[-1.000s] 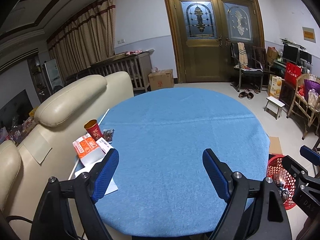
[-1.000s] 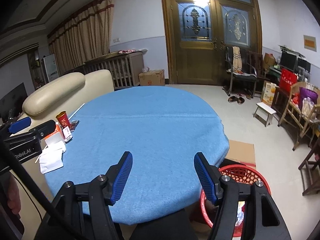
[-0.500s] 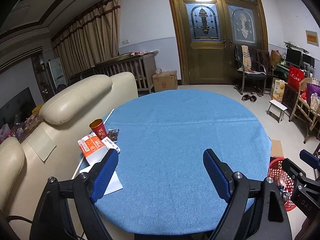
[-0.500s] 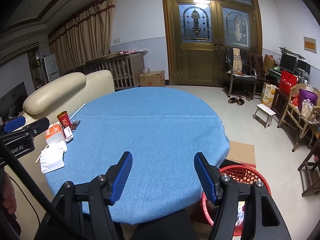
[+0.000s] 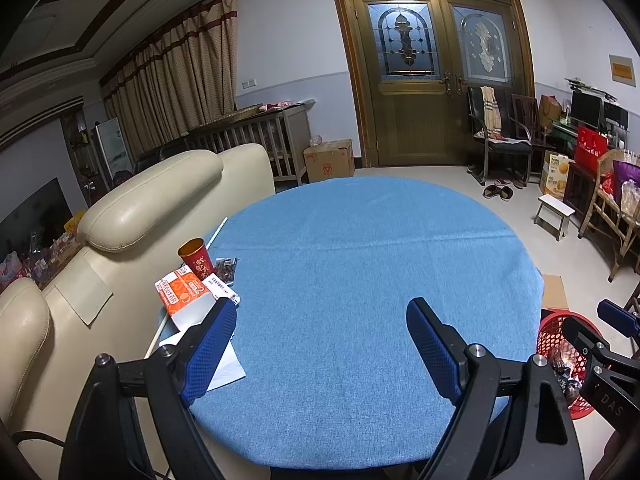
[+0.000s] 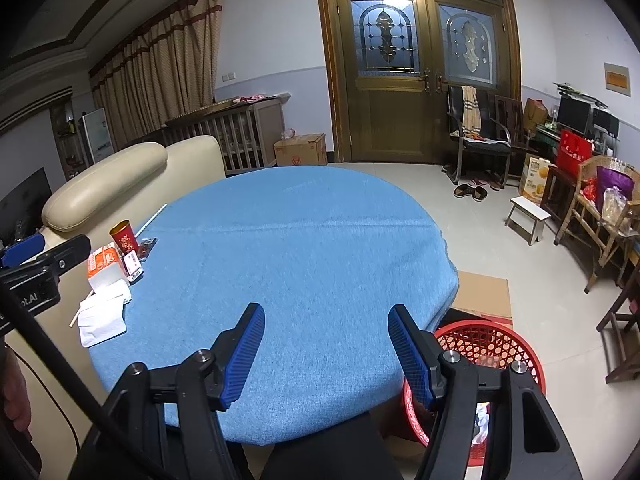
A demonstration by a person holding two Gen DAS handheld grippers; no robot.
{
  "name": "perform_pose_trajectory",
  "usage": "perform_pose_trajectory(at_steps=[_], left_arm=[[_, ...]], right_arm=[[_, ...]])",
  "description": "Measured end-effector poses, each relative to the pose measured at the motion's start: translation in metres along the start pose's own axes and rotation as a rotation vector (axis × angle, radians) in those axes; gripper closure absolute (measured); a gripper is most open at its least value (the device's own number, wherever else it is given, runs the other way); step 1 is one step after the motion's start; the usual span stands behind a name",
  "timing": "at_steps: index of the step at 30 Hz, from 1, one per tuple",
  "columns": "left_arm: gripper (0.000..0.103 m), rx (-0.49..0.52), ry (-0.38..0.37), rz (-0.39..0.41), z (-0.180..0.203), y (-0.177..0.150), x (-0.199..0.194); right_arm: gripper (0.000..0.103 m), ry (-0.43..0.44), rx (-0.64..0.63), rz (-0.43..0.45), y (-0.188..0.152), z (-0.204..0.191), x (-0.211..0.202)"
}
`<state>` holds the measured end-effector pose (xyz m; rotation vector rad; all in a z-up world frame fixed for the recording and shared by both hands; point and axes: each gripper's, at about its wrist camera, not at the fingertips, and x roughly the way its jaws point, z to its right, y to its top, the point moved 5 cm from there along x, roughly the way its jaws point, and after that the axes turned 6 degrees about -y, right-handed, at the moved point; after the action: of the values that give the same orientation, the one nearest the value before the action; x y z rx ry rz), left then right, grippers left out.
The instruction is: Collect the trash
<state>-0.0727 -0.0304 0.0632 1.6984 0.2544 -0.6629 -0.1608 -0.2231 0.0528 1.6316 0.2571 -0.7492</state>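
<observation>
The left gripper [image 5: 320, 320] hides part of the white paper sheets [image 6: 100, 316] at the round blue-clothed table's [image 5: 360, 264] left edge, beside an orange-and-white carton [image 5: 182, 294] and red paper cup [image 5: 197, 258]. Both grippers' fingers stand wide, empty. The right gripper [image 6: 326, 332] cuts off the red plastic mesh basket [image 6: 496, 344] on the floor at right.

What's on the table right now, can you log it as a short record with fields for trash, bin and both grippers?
surface: round table with blue cloth
trash: red paper cup, orange carton, white paper, clustered at the table's left edge
bin: red basket on the floor by the table's right edge
left gripper: open, empty
right gripper: open, empty
</observation>
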Motion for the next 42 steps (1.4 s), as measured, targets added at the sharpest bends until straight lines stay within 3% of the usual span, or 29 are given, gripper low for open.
perform_pose_trajectory(at_steps=[42], left_arm=[[0.016, 0.033, -0.002, -0.039, 0.0069, -0.0056, 0.0053]], right_arm=[[0.035, 0.006, 0.052, -0.034, -0.0079, 0.0094, 0.0064]])
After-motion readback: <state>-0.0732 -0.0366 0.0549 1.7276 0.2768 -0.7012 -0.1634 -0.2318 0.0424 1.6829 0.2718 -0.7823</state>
